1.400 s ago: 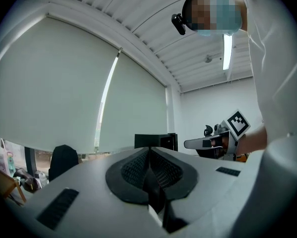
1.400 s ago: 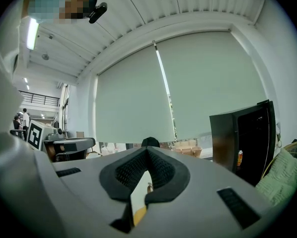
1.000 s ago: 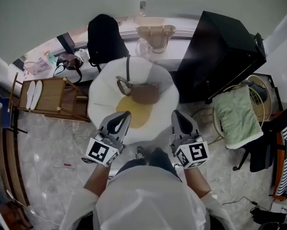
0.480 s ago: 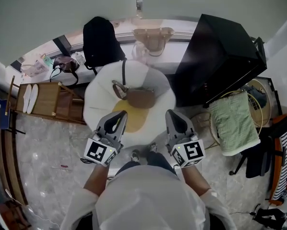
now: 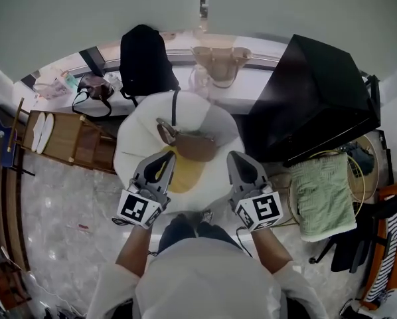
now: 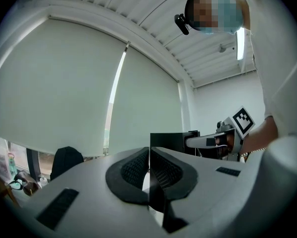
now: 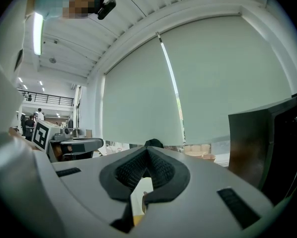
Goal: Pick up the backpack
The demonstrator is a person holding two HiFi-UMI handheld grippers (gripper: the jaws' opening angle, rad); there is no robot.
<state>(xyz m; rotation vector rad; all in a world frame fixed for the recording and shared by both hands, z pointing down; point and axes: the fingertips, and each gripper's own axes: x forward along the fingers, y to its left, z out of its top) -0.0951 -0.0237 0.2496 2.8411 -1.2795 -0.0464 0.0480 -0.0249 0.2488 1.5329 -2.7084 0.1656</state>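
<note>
1. The left claw (image 5: 164,158) and the right claw (image 5: 238,157) are both closed and empty. Each gripper view shows its ribbed pads pressed together with nothing between them.

2. Over the past second the person has stepped forward, carrying both claws level and side by side. They now reach further over the near half of the white floor cushion (image 5: 135,141) than they did a second ago. The brown shoulder bag (image 5: 197,146) on that cushion sits just ahead of them and between them.

3. The backpack (image 5: 145,58) has not moved. It stands upright and black on the window ledge (image 5: 182,48), beyond the cushion and left of the tan tote (image 5: 218,62). It is well apart from both claws, and nothing touches it.

4. The black cabinet (image 5: 311,98) has slid lower and closer at the right of the head view, which fits an advance toward the window.

5. For the task, this looks like the approach and not the grasp. The gap to the backpack has narrowed, but the cushion lies in between. The jaws would have to open before either claw could take a strap or the top handle. The left claw sits more nearly in line with the bag.
</note>
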